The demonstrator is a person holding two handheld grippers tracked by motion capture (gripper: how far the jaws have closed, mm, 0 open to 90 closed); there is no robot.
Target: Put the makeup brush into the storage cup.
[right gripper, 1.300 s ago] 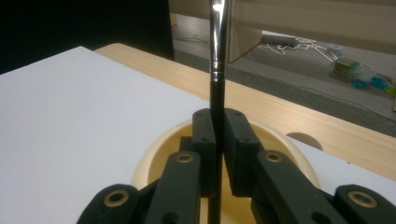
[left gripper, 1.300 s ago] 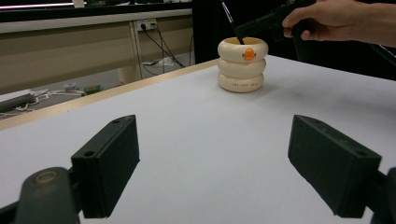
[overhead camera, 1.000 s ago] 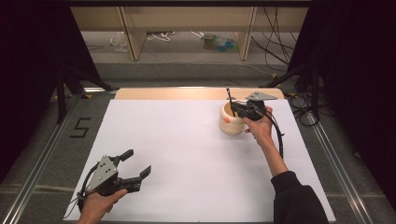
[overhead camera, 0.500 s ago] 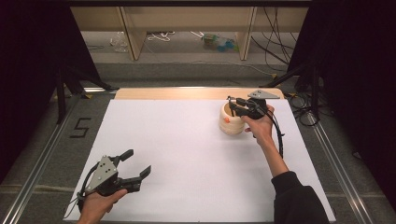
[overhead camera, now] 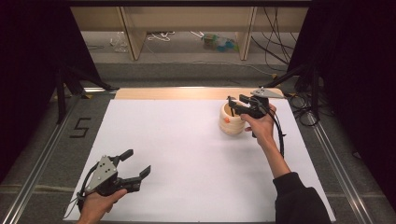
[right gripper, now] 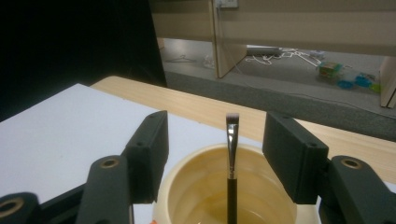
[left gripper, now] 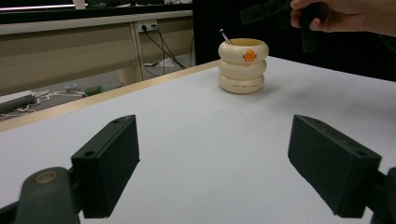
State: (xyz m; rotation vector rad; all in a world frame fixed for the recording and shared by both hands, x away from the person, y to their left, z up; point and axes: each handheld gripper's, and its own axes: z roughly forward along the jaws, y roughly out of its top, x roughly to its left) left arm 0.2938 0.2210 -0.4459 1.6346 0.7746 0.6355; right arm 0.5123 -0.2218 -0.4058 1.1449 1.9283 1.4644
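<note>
Where white table (overhead camera: 187, 154) meets wood edge, cream pot (overhead camera: 232, 120) — both claws released, dark room.

1. In the right gripper view, the brush (right gripper: 232, 154) stands in the cream holder (right gripper: 196, 196); its lower handle and the holder's lower part are cut off by the bottom edge.
2. In the high view, the brush (overhead camera: 231, 106) is a thin dark line, too small to make out its tip.
3. In the left gripper view, the small print on the holder's (left gripper: 243, 65) bottom ring is too small to read, and the orange mark is blurred.
4. There the right hand-held gripper (left gripper: 261, 11) is cut off by the top edge, dark against the background.
5. The clutter on the floor (overhead camera: 187, 56) beyond the worktop (overhead camera: 187, 154) is too small to identify.
</note>
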